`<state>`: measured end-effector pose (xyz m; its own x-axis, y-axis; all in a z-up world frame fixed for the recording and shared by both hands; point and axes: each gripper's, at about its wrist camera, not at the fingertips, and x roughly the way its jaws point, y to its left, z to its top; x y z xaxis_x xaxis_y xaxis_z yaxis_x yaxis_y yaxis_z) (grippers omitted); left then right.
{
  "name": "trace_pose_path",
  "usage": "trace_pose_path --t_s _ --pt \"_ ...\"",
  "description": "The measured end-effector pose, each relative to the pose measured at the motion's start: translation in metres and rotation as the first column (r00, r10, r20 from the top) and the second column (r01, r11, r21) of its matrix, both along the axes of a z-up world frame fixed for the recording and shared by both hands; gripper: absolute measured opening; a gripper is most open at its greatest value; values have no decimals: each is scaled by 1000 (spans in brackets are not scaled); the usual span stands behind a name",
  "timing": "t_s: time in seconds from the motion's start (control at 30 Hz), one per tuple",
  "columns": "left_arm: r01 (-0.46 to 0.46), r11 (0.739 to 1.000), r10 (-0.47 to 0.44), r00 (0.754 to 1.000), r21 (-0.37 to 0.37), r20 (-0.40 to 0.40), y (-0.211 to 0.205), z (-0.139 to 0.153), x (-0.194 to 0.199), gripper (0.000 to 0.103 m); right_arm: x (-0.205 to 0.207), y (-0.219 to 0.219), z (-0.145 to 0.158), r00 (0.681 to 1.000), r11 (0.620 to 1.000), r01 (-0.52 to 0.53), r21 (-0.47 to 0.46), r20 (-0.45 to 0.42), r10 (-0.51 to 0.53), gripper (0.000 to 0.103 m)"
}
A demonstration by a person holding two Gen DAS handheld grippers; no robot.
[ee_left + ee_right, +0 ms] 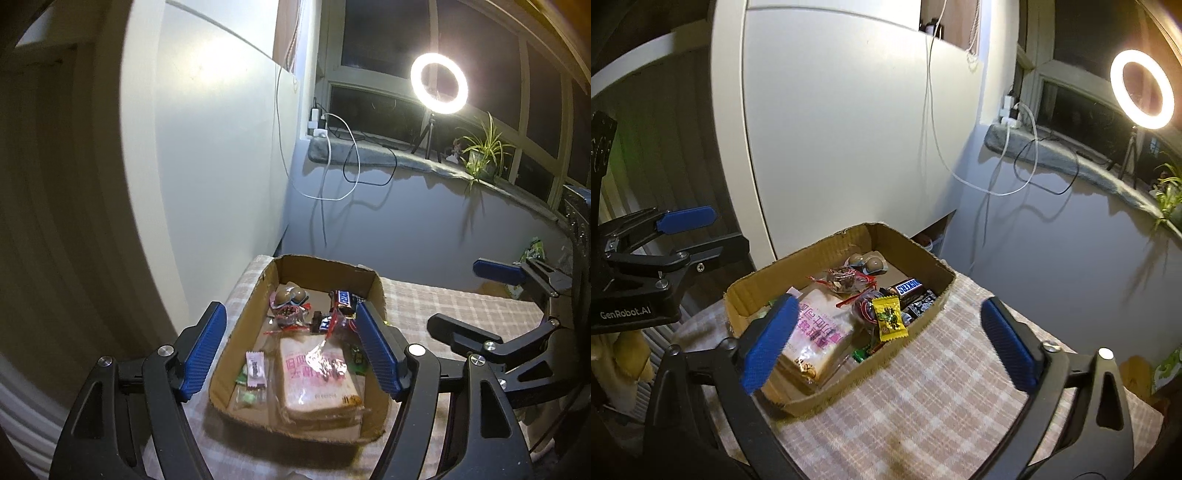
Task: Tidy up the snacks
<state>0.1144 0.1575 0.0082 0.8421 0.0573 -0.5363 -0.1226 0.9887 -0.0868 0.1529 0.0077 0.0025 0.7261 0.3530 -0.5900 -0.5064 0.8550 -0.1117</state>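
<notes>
A shallow cardboard box point(242, 332) point(925, 325) sits on a checked cloth and holds several snacks. Among them are a wrapped bread slice with pink print point(314, 380) point(820, 332), a Snickers bar point(341, 297) point(908, 287), round chocolate balls point(291, 295) point(868, 263), a yellow candy point(889, 317) and a small white candy point(255, 369). My left gripper point(291, 308) hovers over the box's near end, open, with nothing gripped. My right gripper point(889, 301) stands wide open over the box's right side, holding nothing. Each gripper also shows in the other's view: the right gripper point(454, 293), the left gripper point(727, 230).
The checked cloth point(942, 387) spreads to the right of the box. A white cabinet point(849, 129) stands behind it. On the windowsill are a lit ring light point(439, 83), a potted plant point(484, 151) and hanging cables point(332, 173). A green packet point(533, 253) lies far right.
</notes>
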Motion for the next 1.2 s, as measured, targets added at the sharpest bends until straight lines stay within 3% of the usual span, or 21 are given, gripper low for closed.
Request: trace_pose_path --t_s 0.43,1.2 --pt "-38 999 38 999 36 22 -13 -1 -36 79 -39 -22 4 998 998 56 35 38 -58 103" --pt "-30 999 29 999 42 21 -29 1 -50 79 -51 -37 1 996 996 79 44 34 -81 103"
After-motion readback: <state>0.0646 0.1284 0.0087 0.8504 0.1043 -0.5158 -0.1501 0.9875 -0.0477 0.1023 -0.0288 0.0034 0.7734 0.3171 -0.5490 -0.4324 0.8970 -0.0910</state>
